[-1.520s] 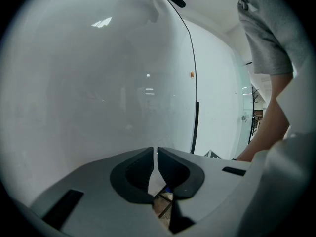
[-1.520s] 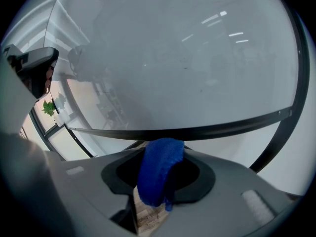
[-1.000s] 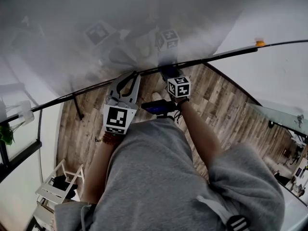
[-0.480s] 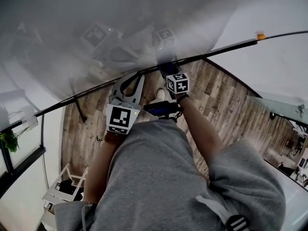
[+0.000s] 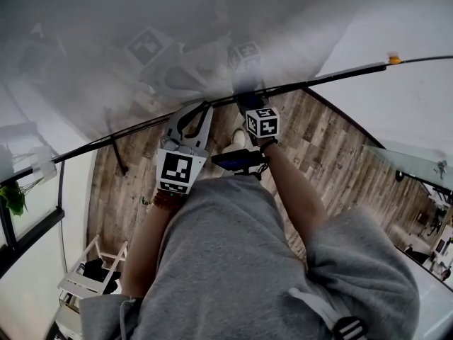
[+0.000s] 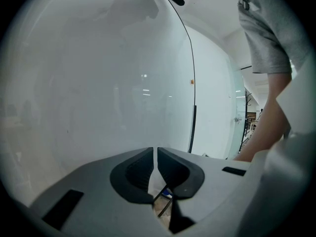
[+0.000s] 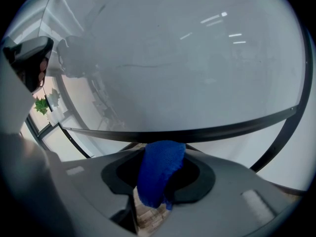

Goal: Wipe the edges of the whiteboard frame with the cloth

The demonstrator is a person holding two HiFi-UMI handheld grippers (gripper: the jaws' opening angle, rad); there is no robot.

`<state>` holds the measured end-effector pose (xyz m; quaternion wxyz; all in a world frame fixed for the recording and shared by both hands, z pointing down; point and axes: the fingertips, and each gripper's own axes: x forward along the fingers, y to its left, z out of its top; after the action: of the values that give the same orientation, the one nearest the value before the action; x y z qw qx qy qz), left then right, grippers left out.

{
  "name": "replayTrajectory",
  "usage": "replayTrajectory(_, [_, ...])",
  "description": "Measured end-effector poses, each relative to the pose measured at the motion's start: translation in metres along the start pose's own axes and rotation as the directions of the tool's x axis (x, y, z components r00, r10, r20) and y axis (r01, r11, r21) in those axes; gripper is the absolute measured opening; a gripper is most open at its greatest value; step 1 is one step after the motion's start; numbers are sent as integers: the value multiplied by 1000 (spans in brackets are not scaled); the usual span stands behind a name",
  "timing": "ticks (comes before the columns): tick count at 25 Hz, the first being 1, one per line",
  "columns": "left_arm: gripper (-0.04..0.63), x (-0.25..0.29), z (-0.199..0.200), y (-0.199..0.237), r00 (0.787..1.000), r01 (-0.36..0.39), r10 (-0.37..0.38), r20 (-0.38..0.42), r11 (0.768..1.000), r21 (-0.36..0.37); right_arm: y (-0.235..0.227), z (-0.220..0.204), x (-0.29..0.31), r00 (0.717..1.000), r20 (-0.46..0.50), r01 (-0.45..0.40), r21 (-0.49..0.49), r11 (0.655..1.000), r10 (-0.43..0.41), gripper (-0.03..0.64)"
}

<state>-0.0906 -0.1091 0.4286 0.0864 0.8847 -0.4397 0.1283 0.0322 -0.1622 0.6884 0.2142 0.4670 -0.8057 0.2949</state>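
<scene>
1. Wood-plank floor (image 5: 333, 154) lay beneath a glossy whiteboard (image 5: 212, 20). The board filled the head view from 9 o'clock through 12 to 2, and its thin black frame (image 5: 141, 124) curved across the middle of that view.
2. The right tool (image 7: 159, 158) pinched a blue cloth (image 7: 157, 181) between its jaws, with the fabric bunched and hanging out below the pads.
3. At 12 o'clock of those jaws, the top of the cloth reached the dark bottom bar of the frame and seemed to touch it.
4. The left tool (image 6: 156, 157) was held at 9 o'clock of the right one, just beside it. Its jaws were pressed together but for a hairline slit, with nothing in them.
5. That tool pointed at the white face of the board, close to the bottom bar.
6. Both forearms and a grey shirt (image 5: 233, 261) took up the head view at 6 o'clock.
7. A small orange object (image 5: 393, 59) sat on the frame at 2 o'clock, well apart from both tools.
8. A green plant (image 5: 8, 197) showed at the 9 o'clock edge.
</scene>
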Motion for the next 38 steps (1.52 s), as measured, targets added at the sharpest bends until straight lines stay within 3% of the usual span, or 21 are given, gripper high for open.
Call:
replayTrajectory(24, [32, -2, -16, 6, 998, -28, 27, -52, 999, -21, 23, 4, 17, 997, -1, -71, -19, 997, 71, 164])
replayTrajectory(38, [32, -38, -40, 35, 996, -59, 56, -72, 998, -37, 55, 3, 30, 998, 18, -63, -19, 998, 64, 164])
